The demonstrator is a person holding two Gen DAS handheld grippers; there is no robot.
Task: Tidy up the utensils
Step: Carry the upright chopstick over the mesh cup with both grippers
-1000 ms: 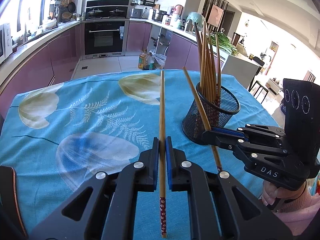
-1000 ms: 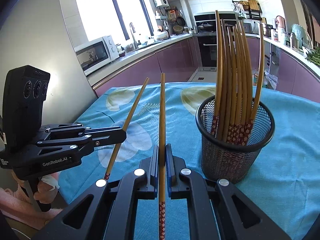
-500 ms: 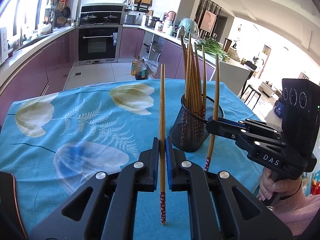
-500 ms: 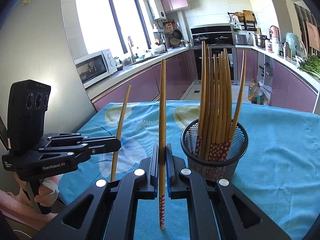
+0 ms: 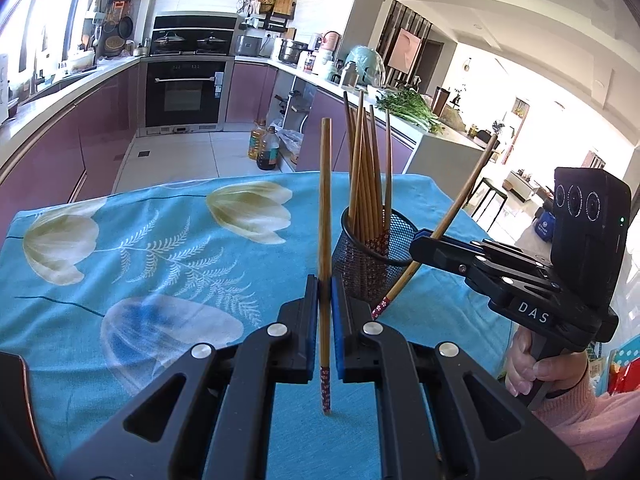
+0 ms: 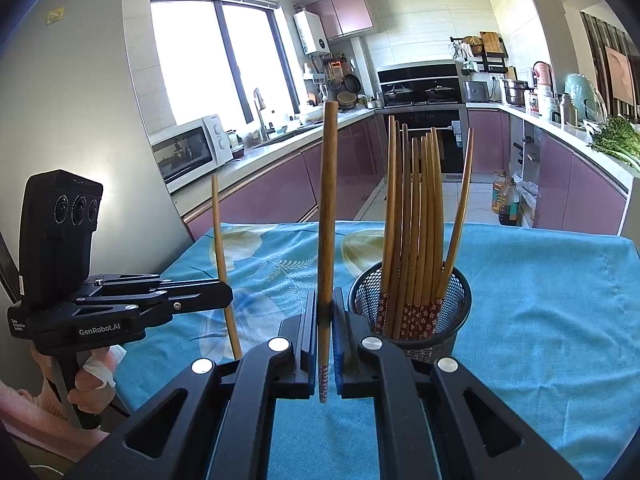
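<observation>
Each of our grippers, left gripper and right gripper, is clamped on one chopstick. The mesh holder stands just ahead; we should probably lower patterned ends first, one at a time.

A table is covered by a blue tablecloth printed with pale tulips and a fern sprig. The cloth hangs over the far edge and wrinkles toward the right side. A black wire-mesh cup stands directly on it, near the right half, holding a bunch of wooden chopsticks upright.
</observation>
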